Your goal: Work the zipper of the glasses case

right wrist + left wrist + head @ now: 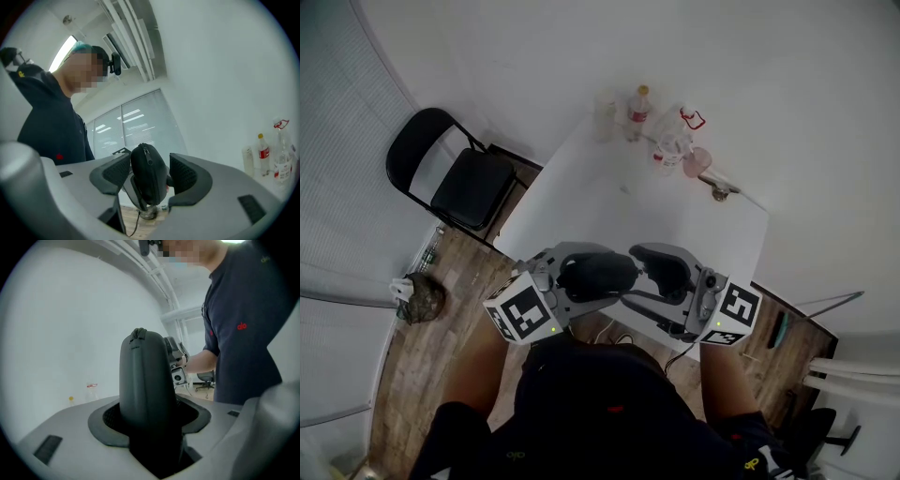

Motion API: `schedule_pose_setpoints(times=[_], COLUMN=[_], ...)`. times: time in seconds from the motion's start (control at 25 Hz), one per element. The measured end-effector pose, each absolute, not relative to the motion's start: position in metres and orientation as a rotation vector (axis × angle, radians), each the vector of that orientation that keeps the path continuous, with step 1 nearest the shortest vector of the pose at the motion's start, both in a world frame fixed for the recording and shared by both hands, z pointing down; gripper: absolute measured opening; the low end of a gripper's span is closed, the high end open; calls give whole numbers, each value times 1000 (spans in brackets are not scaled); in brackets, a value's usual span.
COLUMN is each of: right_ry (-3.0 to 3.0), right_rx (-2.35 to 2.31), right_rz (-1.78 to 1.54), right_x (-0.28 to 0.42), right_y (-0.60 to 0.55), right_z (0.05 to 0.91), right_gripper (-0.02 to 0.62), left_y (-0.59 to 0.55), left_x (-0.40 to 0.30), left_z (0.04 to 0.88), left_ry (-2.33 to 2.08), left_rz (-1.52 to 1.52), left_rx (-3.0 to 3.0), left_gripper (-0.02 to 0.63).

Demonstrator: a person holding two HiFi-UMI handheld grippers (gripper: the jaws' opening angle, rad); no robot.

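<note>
A black zippered glasses case (598, 275) hangs in the air over the near edge of the white table (609, 202). My left gripper (586, 281) is shut on it. In the left gripper view the case (143, 380) stands upright between the pads, its zipper seam at the top. My right gripper (654, 286) faces it from the right, jaws open. In the right gripper view the case's end (150, 180) and its zipper pull (146, 153) sit between the pads (187, 176) with small gaps either side. The right gripper (176, 363) shows behind the case in the left gripper view.
Bottles (639, 112) and a pink cup (698, 161) stand at the table's far edge. A black folding chair (459, 178) stands left of the table on the wooden floor. The person's dark shirt (600, 403) fills the bottom of the head view.
</note>
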State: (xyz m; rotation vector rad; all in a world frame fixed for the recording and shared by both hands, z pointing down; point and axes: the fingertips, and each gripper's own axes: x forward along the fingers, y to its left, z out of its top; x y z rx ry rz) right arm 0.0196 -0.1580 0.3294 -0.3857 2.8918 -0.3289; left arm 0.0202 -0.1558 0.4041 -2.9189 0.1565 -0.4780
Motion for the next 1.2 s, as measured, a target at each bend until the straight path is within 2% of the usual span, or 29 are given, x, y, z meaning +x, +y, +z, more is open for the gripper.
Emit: schedule_pose_setpoints(times=[0.24,0.48,0.68,0.76,0.96,1.12,1.2], right_ry=[2699,2657,2601,2541,2400,2388,2433], right_rx=[-253,-142,-41,-5,53,-17,-85], right_rz=[-823,-1021,-1111,-1143,-1207,-1202,-1167], right_x=[41,31,30,32,35,35,35], right_y=[-163,-155,-148,-149,-152,-156,-157], right_z=[343,353,356,355,355,362,364], right_gripper=[256,245,182,132,122,33,21], left_y=[-177,-181,-185,-187,-189,-188,-190], left_x=[5,4,2,-1,-5,-7,-8], left_z=[408,404,413,416,420,423,424], left_ry=[268,276,259,246,204,200,222], left_rz=[-636,-672,-735,-769,-837,-862,-876], left_rx=[-2631,-2505,-2419,-2392,-2333,-2320,-2306], left_gripper=[285,284,284,284,282,282,282])
